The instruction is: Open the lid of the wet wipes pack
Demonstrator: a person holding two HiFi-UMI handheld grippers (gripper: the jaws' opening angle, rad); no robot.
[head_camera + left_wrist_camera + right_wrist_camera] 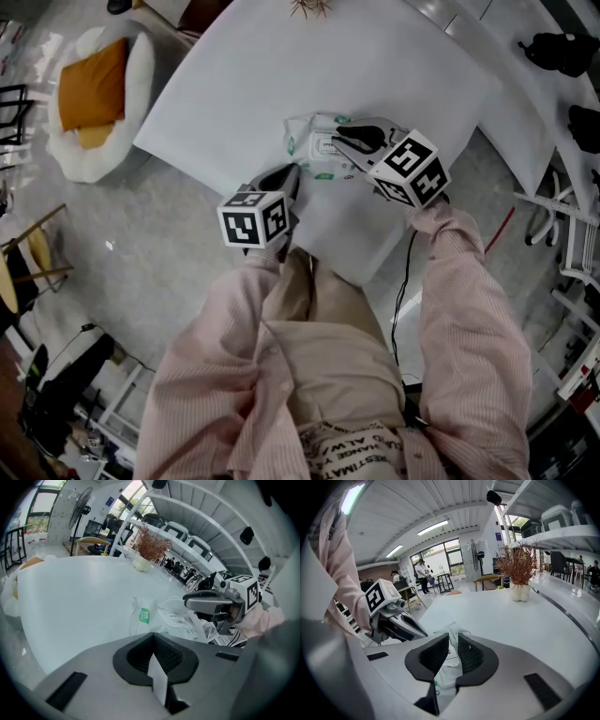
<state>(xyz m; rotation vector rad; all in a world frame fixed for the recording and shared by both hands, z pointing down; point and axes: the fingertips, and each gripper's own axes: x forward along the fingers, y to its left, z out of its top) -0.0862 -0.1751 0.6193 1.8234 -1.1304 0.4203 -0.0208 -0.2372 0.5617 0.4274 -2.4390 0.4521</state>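
The wet wipes pack [317,146], white film with green print, lies on the white table [281,66] near its front corner. My right gripper [343,141] reaches over the pack from the right. In the right gripper view its jaws [453,641] stand narrow, pinching a white flap of the pack [449,670] that rises between the pads. My left gripper [289,176] sits at the pack's near edge. Its jaws [153,641] meet at the tips with a thin white strip caught between them. The pack [176,618] and the right gripper [188,603] show beyond.
A pot of dried brown twigs [309,7] [519,573] stands at the table's far side. On the floor at the left is a white seat with an orange cushion [94,94]. White shelves with black items [562,56] run along the right. A cable [405,281] hangs by the table's corner.
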